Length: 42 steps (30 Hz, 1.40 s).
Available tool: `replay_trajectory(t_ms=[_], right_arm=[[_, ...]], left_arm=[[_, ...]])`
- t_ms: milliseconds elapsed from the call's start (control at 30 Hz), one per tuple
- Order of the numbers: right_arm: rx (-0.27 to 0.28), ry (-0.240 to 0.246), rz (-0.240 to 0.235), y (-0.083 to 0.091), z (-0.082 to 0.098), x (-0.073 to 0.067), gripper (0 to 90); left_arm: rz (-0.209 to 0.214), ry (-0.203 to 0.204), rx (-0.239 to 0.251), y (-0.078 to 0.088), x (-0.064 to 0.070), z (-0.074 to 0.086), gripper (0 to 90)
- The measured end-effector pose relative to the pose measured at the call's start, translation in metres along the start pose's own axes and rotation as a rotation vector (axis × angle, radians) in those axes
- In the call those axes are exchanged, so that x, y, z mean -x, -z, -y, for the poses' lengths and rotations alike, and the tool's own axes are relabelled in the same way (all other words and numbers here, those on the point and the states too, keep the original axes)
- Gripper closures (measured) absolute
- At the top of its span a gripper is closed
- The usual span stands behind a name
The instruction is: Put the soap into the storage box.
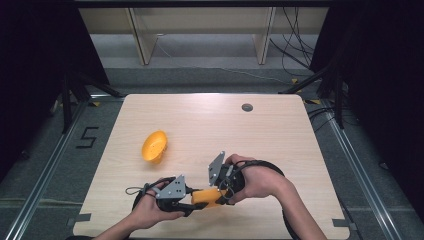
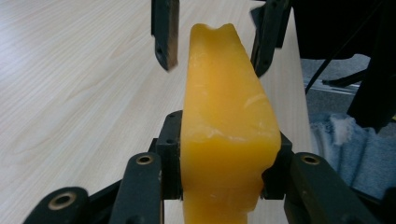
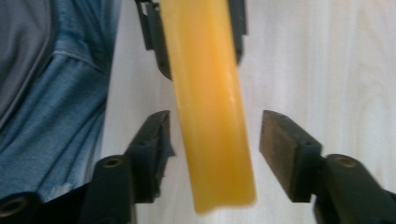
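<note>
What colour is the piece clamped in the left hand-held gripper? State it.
Yellow-orange piece; clearest in the left gripper view.

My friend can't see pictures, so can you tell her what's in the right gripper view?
A long yellow-orange piece hangs between the right gripper's two black jaws, which stand open on either side without touching it. Farther up, the left gripper clamps its other end, over a pale wooden table, with blue denim at the left.
</note>
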State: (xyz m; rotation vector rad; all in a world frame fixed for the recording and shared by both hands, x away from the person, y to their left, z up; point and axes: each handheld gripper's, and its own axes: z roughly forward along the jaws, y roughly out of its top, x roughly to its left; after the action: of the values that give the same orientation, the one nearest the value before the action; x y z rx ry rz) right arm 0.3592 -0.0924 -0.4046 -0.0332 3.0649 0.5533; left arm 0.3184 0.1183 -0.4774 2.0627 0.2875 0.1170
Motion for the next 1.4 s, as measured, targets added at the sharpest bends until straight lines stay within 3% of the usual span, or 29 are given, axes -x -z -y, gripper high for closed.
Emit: replay_trajectory(t_ms=[100, 267, 333, 367, 500, 533, 667, 767, 867, 1033, 1167, 1200, 1267, 1300, 1367, 1400], right_arm=[[0.068, -0.044, 0.003, 0.009, 0.006, 0.001, 39.0], [0.122, -0.114, 0.037, 0.026, 0.024, 0.004, 37.1], [0.146, -0.102, 0.042, 0.029, 0.029, 0.007, 37.1], [0.162, -0.150, 0.075, 0.033, 0.040, 0.008, 37.2], [0.188, -0.203, 0.102, 0.035, 0.056, 0.009, 37.8], [0.209, -0.252, 0.112, 0.036, 0.066, 0.008, 37.9], [0.247, -0.366, 0.159, 0.031, 0.087, 0.007, 38.3], [0.259, -0.402, 0.169, 0.028, 0.097, 0.006, 38.3], [0.304, -0.443, 0.160, 0.017, 0.114, 0.002, 39.2], [0.355, -0.535, 0.246, 0.005, 0.128, -0.003, 41.6], [0.378, -0.569, 0.283, 0.002, 0.132, -0.003, 42.6], [0.392, -0.580, 0.310, 0.002, 0.135, -0.003, 43.5], [0.414, -0.609, 0.348, 0.003, 0.137, -0.004, 44.1], [0.414, -0.609, 0.348, 0.003, 0.137, -0.004, 44.1], [0.450, -0.664, 0.386, 0.004, 0.142, -0.007, 44.8], [0.455, -0.665, 0.399, 0.004, 0.143, -0.006, 44.9]], left_arm=[[-0.024, 0.011, -0.002, 0.000, -0.001, 0.002, 60.4], [-0.070, 0.038, 0.009, 0.006, -0.005, 0.004, 60.4], [-0.076, 0.046, 0.016, 0.007, -0.005, 0.004, 60.4], [-0.077, 0.052, 0.021, 0.008, -0.006, 0.004, 60.4], [-0.088, 0.066, 0.027, 0.010, -0.007, 0.005, 60.3], [-0.093, 0.069, 0.032, 0.011, -0.008, 0.006, 60.4], [-0.126, 0.101, 0.047, 0.020, -0.011, 0.005, 60.4], [-0.143, 0.112, 0.058, 0.024, -0.014, 0.005, 60.4], [-0.187, 0.137, 0.078, 0.032, -0.020, 0.004, 60.4], [-0.245, 0.160, 0.099, 0.041, -0.024, 0.004, 60.4], [-0.257, 0.179, 0.117, 0.046, -0.027, 0.005, 60.4], [-0.266, 0.185, 0.123, 0.048, -0.028, 0.005, 60.4], [-0.275, 0.163, 0.122, 0.051, -0.031, 0.004, 60.4], [-0.284, 0.179, 0.130, 0.052, -0.030, 0.004, 60.4], [-0.297, 0.179, 0.137, 0.056, -0.033, 0.004, 60.4], [-0.297, 0.179, 0.137, 0.056, -0.033, 0.004, 60.4]])
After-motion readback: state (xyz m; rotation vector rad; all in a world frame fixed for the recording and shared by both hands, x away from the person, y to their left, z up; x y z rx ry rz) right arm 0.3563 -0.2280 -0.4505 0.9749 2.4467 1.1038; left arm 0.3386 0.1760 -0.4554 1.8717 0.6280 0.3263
